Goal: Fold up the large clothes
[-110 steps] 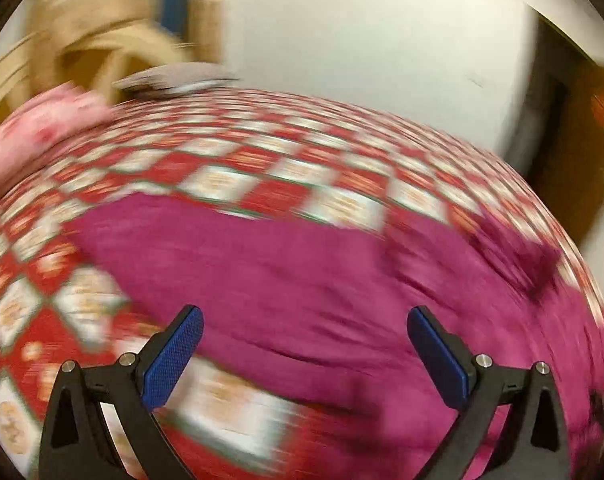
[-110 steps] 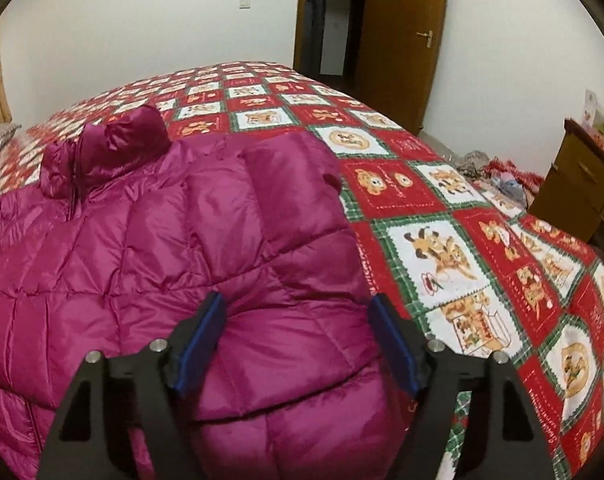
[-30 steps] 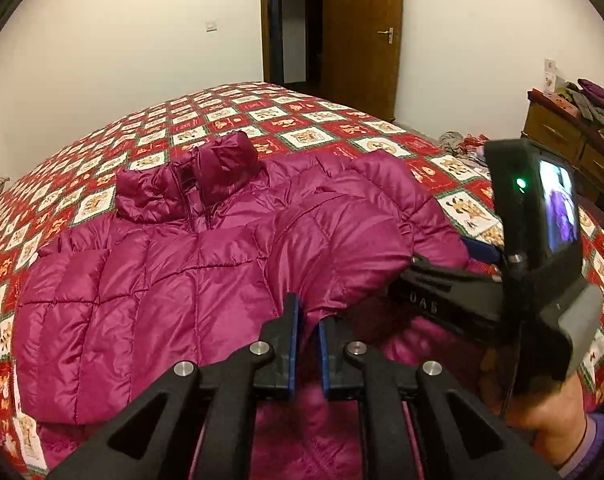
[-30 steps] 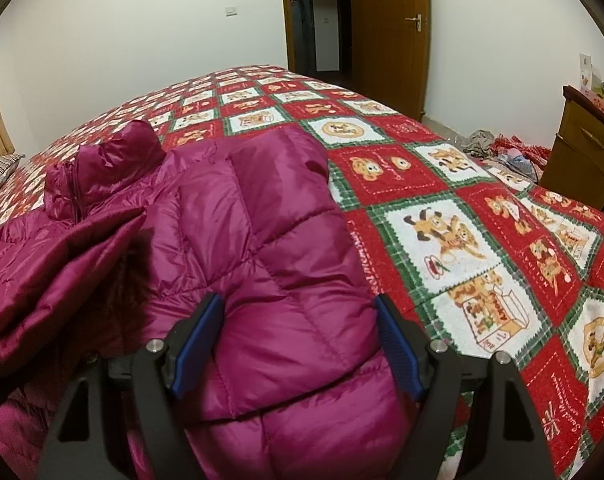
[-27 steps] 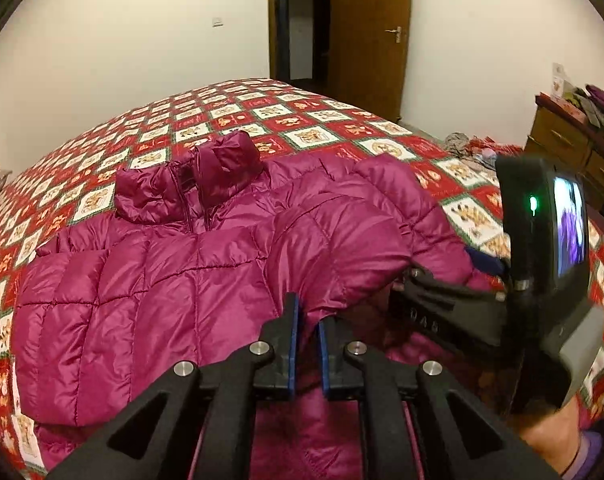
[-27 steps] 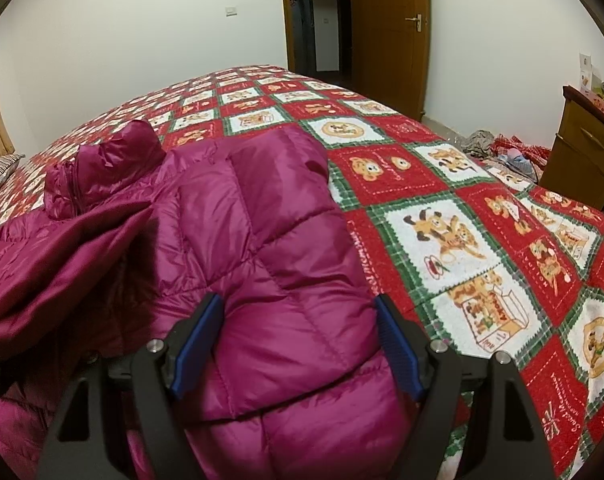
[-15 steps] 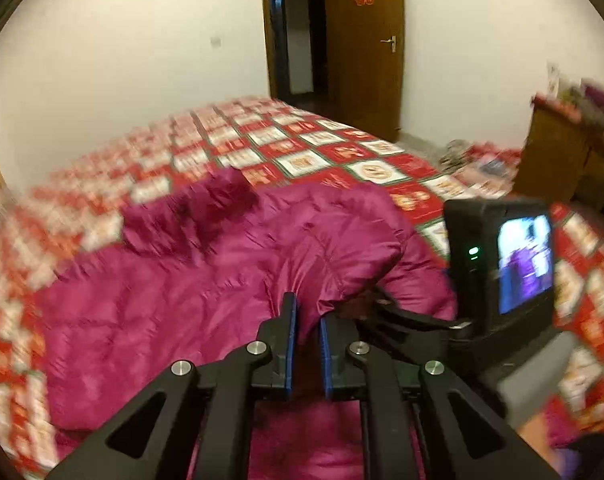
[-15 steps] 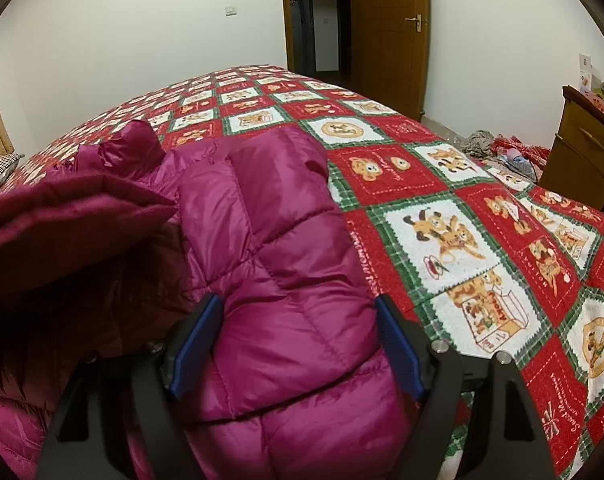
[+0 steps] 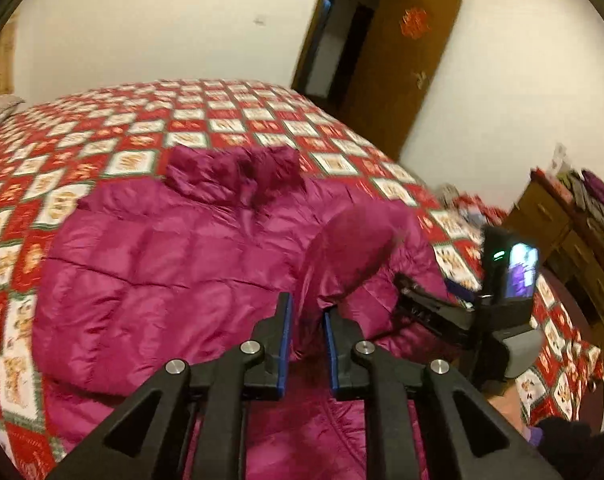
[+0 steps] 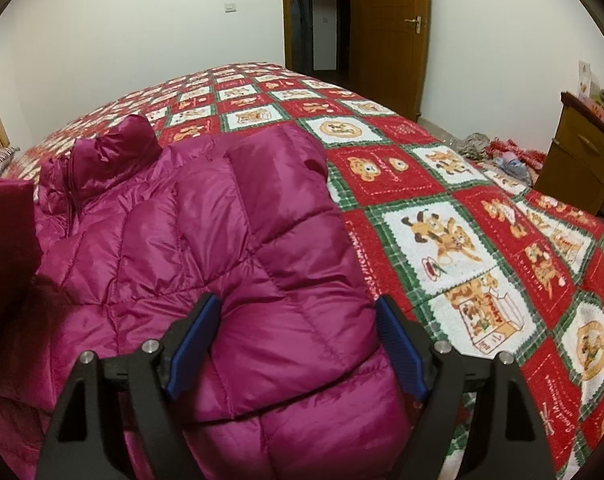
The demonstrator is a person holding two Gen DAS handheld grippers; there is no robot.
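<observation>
Since a second ago the left tool (image 9: 306,330) has swung up and rolled, carrying a flap of the magenta puffer jacket (image 9: 161,264) across toward the right tool (image 9: 458,308), so that the fabric which lay low beside the right tool's view then now stands as a raised dark fold at that view's left edge. Its jaws, pressed almost together then, have just been easing apart; the blue pads (image 9: 286,332) now stand a narrow gap apart with a thin edge of the jacket's fabric between them, and whether they still pinch that edge or have let it go I cannot tell for certain. The jacket (image 10: 261,264) lies spread on the bed (image 10: 462,240) with its patterned red quilt, collar (image 10: 113,152) toward the far side, one sleeve or side panel folded in over the body. I judge the fold to be at an early stage: one side is being brought in, the other side and the lengthwise folds are left to do. The right tool (image 10: 297,340) is spread wide, its pads flanking a padded bulge of the jacket at the near edge, apparently resting there without squeezing it.
</observation>
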